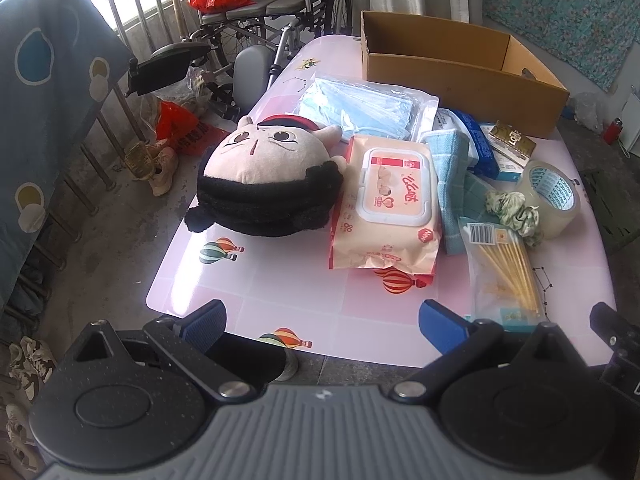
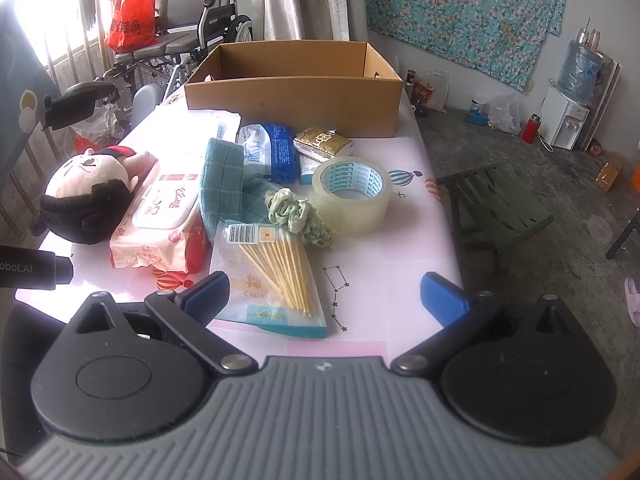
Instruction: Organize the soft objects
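1. Progress: as far as I can judge, nothing is sorted yet. The box (image 2: 294, 92) at the far end of the table (image 2: 400, 248) looks empty in the right view, and every soft thing lies outside it.

2. Soft things: the doll (image 1: 266, 172) lies at the left edge of the table, touching the wipes (image 1: 386, 208). The towel (image 1: 450, 168) lies just right of the wipes, and the scrunchie (image 2: 298, 216) rests against the tape (image 2: 352, 196). The masks (image 1: 362, 106) lie in their bag between the doll and the box.

3. Other things mixed in: the swabs (image 2: 272, 276) lie nearest the right tongs, with a blue pack (image 2: 276, 148) and a gold packet (image 2: 322, 142) farther back, near the box.

4. Left tongs (image 1: 322, 324): spread wide, holding nothing, at the near edge of the table in front of the doll and wipes.

5. Right tongs (image 2: 324, 296): also spread wide and empty, above the lower end of the swabs; I cannot tell whether they touch the bag.

6. What is left: likely all of it, picking out each soft item and moving it, presumably into the box.

7. Surface: a glossy pink table printed with balloons and star patterns.

8. Room: bare concrete floor, a wheelchair (image 2: 188, 36) with a red bag (image 2: 130, 12) beyond the table, a floral cloth (image 2: 464, 8) on the wall, a green stool (image 2: 500, 208), and a water dispenser (image 2: 570, 100) in the corner.
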### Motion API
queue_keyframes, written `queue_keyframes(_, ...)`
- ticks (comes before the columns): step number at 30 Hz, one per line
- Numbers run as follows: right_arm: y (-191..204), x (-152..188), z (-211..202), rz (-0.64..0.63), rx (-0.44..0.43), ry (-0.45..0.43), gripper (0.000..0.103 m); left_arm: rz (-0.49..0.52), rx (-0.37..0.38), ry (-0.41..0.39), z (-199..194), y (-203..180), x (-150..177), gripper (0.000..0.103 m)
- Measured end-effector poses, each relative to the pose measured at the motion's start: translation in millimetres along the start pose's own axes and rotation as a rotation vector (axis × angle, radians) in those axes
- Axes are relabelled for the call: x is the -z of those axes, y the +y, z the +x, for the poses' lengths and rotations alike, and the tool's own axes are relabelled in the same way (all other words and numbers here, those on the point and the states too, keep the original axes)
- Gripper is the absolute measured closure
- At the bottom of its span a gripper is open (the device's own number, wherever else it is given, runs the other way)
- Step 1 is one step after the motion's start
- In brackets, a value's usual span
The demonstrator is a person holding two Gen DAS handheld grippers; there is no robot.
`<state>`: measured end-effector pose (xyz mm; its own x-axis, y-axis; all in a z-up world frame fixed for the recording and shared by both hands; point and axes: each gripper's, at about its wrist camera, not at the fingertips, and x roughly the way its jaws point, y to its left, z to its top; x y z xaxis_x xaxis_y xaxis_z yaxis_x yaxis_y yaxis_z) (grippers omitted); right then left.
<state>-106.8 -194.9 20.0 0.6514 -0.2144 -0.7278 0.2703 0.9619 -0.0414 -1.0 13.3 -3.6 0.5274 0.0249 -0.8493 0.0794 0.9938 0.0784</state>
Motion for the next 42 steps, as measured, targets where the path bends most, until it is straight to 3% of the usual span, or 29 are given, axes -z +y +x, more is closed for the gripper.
queue_keyframes(42, 0.3, 4.0, 2.4, 0.007, -0.004, 0.017, 0.001, 0.002, -0.007, 0.009, 1.9, 1.3, 5.0, 0.000)
